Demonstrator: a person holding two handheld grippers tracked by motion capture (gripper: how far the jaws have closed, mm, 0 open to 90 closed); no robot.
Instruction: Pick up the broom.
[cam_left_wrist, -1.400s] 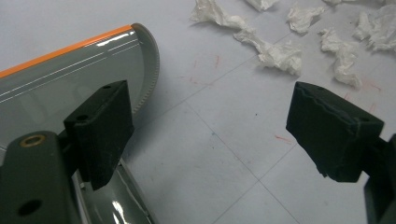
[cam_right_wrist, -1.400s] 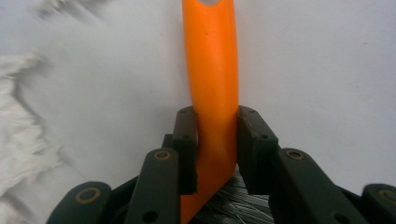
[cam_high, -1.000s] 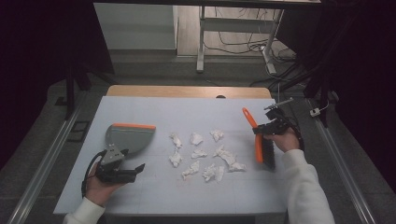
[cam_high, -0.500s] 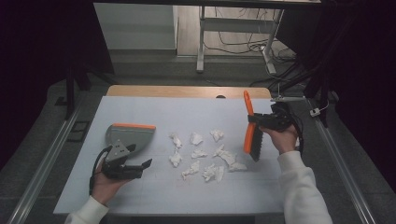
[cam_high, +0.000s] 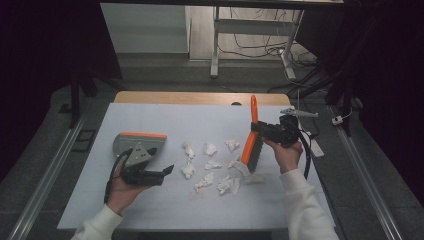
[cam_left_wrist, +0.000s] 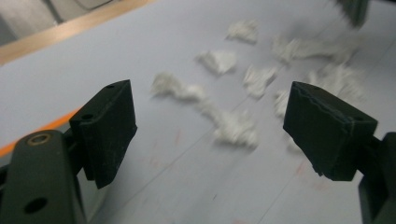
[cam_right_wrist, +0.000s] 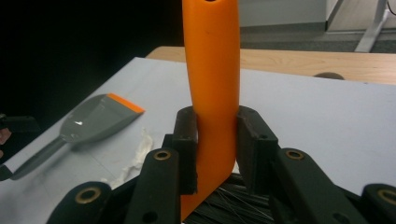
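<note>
Brush (cam_right_wrist: 212, 93), clamped between right tongs (cam_right_wrist: 217, 149)

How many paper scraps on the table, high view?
About 9, loosely clustered mid-table: three in a back row, two in the middle, four nearer the person. The brush may hide more.

Light falls from above onto my pale table (cam_high: 150, 120), even and soft, while the room around it sinks into near black. Past my left fingers (cam_left_wrist: 107, 130), the paper scraps (cam_left_wrist: 219, 60) smear with motion blur. My right fingers (cam_right_wrist: 187, 135) look sharp; the dustpan (cam_right_wrist: 93, 123) beyond shows a small glare spot.
</note>
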